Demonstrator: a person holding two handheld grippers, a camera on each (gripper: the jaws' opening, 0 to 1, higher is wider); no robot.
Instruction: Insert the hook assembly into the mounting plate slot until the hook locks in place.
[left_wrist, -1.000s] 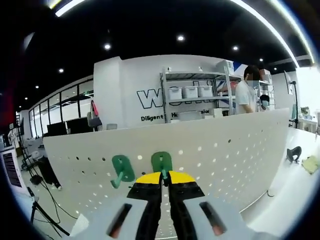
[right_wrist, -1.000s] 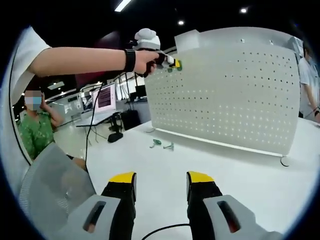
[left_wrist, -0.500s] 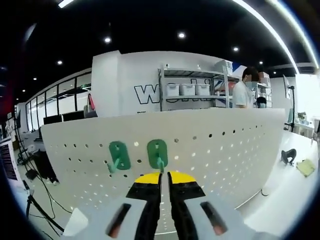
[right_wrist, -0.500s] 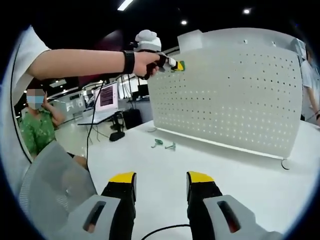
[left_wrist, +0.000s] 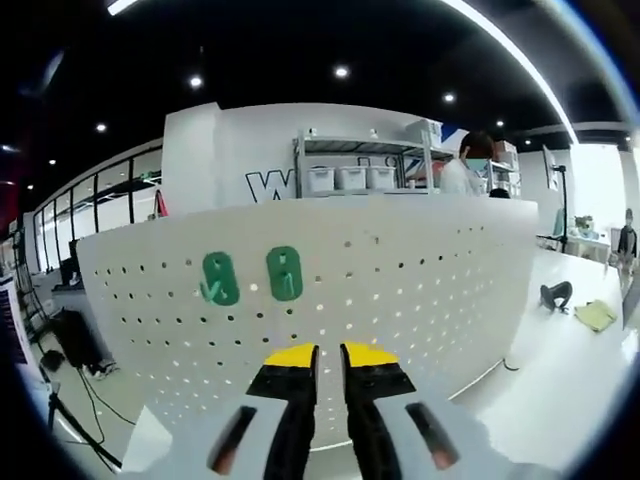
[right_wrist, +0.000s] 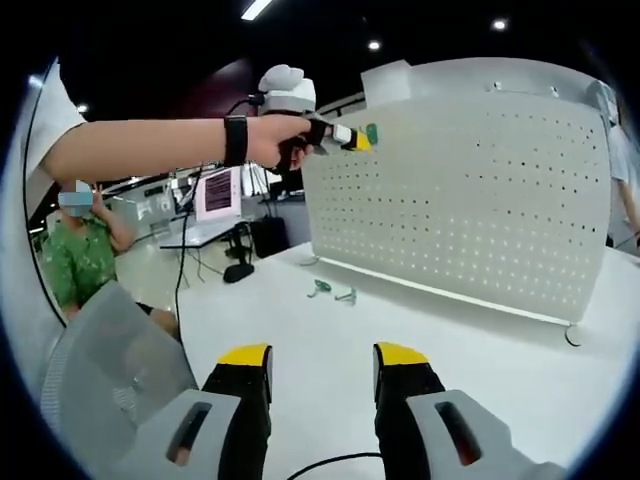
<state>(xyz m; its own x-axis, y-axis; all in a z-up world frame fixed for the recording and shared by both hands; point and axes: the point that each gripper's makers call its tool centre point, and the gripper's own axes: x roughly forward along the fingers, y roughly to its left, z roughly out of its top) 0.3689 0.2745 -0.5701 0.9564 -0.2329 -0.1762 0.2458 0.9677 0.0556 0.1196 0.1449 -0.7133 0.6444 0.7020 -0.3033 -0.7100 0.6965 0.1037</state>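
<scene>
Left gripper view, hand-held gripper released hook, withdrawn

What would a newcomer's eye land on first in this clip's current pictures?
Two green hooks hanging side by side near the top of the white pegboard, bright against the pale panel, just beyond the left claw. In the right gripper view, a bare arm stretches across to the board's upper corner, and two more green hooks lie on the white table in front of it, beyond the open right claw.
</scene>
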